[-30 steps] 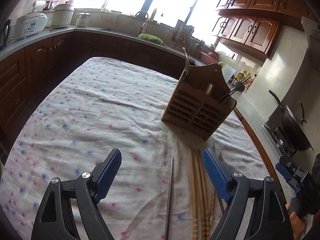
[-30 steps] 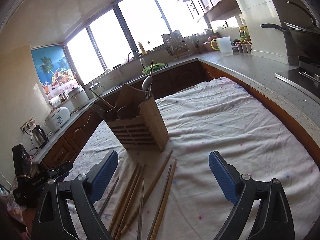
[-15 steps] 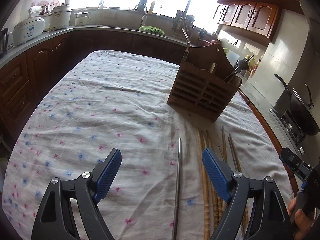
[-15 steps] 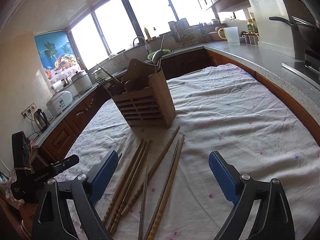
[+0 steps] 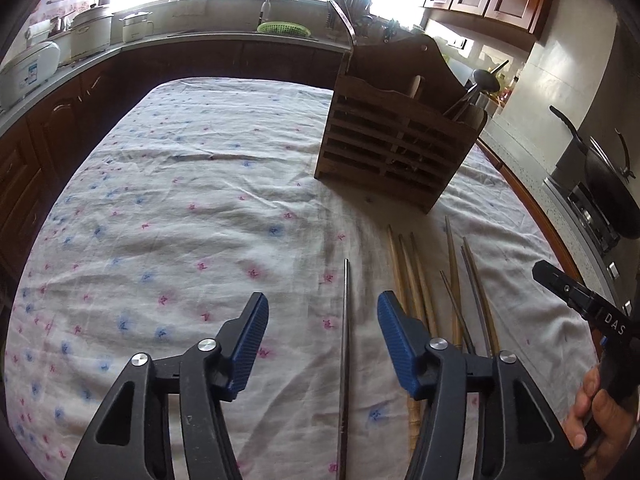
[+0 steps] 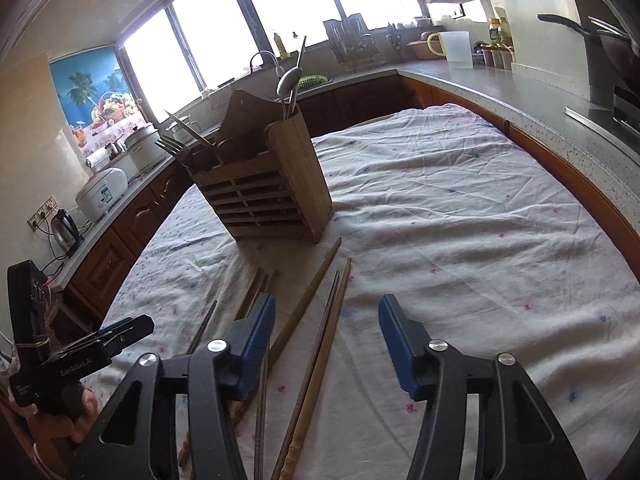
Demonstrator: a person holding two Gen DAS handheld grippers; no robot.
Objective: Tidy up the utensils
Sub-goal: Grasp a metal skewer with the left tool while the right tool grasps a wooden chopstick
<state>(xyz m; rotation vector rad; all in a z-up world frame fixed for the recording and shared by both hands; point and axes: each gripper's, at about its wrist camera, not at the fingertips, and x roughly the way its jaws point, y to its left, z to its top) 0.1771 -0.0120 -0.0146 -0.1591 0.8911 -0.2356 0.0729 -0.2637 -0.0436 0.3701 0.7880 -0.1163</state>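
Left wrist view: the left gripper (image 5: 322, 322) gapes empty over the floral tablecloth (image 5: 172, 208), a thin metal chopstick (image 5: 345, 344) lying between its ribbed blue fingers (image 5: 250, 334); its near end is cut off.

Right wrist view: the right gripper (image 6: 327, 334) is spread wide and empty, wooden chopsticks (image 6: 316, 356) fanning from the slatted wooden holder (image 6: 264, 196), some hidden under its left finger.

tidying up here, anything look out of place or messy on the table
Yes: loose chopsticks lie scattered on the tablecloth in front of the wooden utensil holder, fanned at different angles instead of standing inside it. One thin metal chopstick lies apart from the rest, between the open left gripper fingers.
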